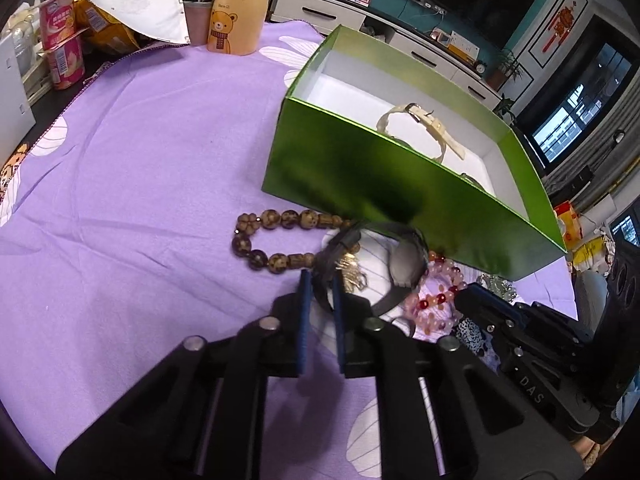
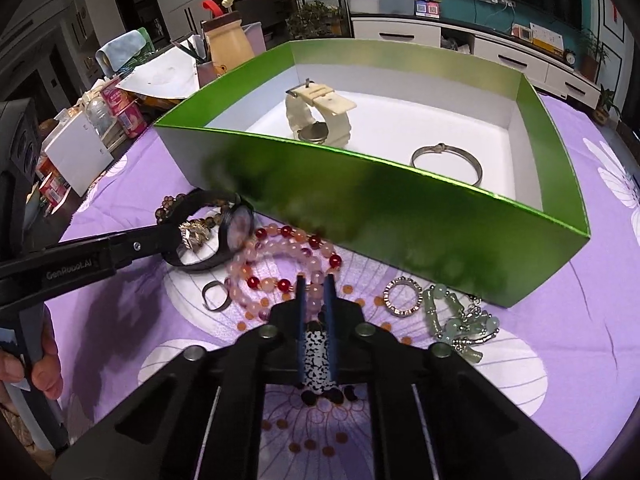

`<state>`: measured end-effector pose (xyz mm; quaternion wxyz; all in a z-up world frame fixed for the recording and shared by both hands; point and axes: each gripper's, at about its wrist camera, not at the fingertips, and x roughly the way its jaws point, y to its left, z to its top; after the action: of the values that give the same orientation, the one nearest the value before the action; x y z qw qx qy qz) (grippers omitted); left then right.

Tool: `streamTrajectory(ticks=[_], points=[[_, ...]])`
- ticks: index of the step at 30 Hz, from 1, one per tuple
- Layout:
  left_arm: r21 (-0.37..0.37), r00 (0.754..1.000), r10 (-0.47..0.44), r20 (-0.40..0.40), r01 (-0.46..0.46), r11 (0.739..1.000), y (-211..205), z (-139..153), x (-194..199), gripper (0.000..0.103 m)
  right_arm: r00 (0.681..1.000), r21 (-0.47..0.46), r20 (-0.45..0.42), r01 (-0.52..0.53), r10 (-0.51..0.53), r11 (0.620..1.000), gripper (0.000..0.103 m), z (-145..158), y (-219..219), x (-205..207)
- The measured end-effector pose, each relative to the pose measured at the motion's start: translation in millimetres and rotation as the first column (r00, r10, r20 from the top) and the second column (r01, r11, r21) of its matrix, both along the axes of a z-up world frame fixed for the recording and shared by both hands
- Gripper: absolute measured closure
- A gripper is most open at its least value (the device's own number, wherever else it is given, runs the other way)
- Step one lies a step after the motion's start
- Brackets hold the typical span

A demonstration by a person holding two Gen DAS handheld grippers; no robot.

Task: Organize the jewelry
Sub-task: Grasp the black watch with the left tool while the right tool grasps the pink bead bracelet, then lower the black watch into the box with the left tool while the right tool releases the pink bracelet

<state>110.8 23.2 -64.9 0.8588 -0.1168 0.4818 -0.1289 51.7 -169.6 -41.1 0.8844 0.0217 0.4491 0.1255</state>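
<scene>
My left gripper [image 1: 320, 282] is shut on the strap of a black watch [image 1: 406, 264] that lies on the purple cloth in front of the green box [image 1: 360, 168]. The right wrist view shows that left gripper [image 2: 176, 236] from the side. My right gripper [image 2: 315, 280] is shut on a pink and red bead bracelet [image 2: 280, 248]; a black-and-white spotted piece [image 2: 316, 356] shows in the gap beneath the pads. Inside the box [image 2: 400, 216] lie a cream watch [image 2: 320, 120] and a silver bangle [image 2: 448, 160].
Loose on the cloth [image 1: 140, 160]: a brown bead bracelet [image 1: 272, 240], a gold piece [image 2: 196, 234], a silver ring [image 2: 216, 296], a rhinestone ring [image 2: 402, 294], a pale green bracelet [image 2: 460, 320]. A bear bottle [image 1: 236, 12], pen cup [image 1: 198, 20] and cans [image 1: 60, 32] stand far left.
</scene>
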Motion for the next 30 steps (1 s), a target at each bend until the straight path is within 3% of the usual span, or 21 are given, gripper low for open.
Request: streamTrajectory(ticks=[13, 21, 30], points=[[-0.01, 0.995, 0.011, 0.103, -0.01, 1.0, 8, 38, -35, 0.098, 0.981, -0.054, 0.188, -0.029, 0.039, 0.998, 0.096, 53, -2, -46], [-0.019, 0.989, 0.01, 0.148, -0.007, 1.0, 10, 60, -48, 0.098, 0.963, -0.037, 0.268, 0.004, 0.006, 0.999, 0.096, 89, -26, -64], [0.019, 0.979, -0.019, 0.205, 0.015, 1.0, 1, 88, -26, 0.097, 0.942, -0.04, 0.333, 0.063, -0.046, 0.997, 0.096, 115, -50, -48]])
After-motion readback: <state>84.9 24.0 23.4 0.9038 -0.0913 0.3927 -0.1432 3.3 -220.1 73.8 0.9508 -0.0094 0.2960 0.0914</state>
